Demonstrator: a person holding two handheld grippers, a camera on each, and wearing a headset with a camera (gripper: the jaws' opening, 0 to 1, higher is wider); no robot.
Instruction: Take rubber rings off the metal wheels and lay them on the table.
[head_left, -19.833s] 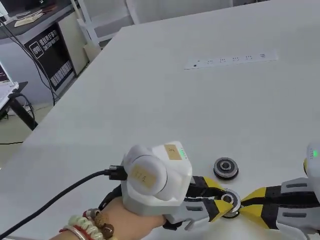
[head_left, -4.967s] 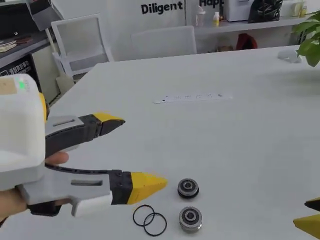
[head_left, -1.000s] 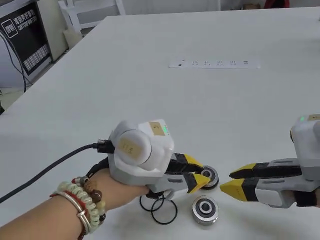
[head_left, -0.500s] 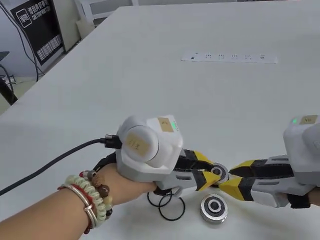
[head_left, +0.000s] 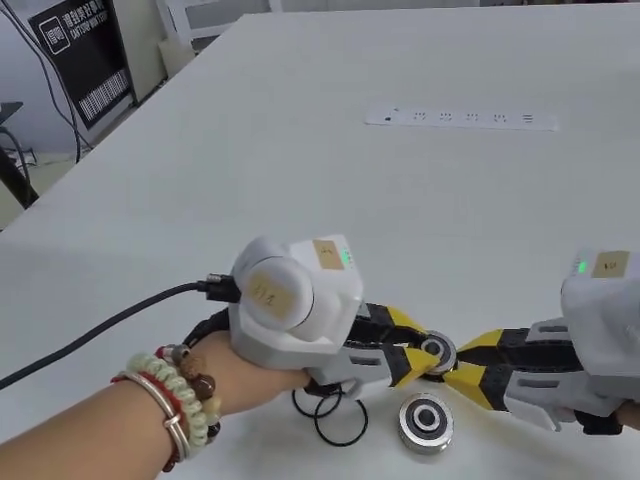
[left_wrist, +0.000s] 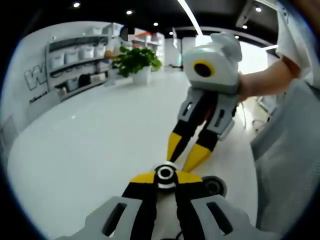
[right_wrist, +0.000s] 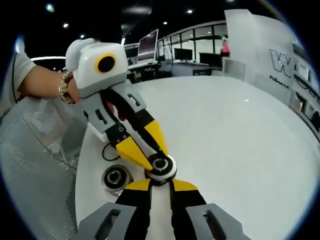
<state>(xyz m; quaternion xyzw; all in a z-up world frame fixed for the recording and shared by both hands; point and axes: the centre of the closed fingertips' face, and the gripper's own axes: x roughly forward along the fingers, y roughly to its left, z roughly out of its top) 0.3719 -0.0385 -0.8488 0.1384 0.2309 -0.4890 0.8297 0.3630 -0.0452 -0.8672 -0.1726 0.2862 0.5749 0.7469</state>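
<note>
The left gripper (head_left: 420, 352) has its jaws clenched on a metal wheel (head_left: 438, 351). The right gripper (head_left: 458, 366) meets that wheel with narrowed jaws, and I cannot tell whether they pinch anything. The head view shows 2 rubber rings (head_left: 330, 415) lying on the table (head_left: 300, 150) near the other wheel (head_left: 426, 422). In the right gripper view, the left jaws press the held wheel from both sides.

Wheel (head_left: 436, 351): left tool (head_left: 425, 348) and right tool (head_left: 458, 360) tips are hiding its rim. Rings (head_left: 335, 418): left tool is covering part. Right tool body: running off the edge.
</note>
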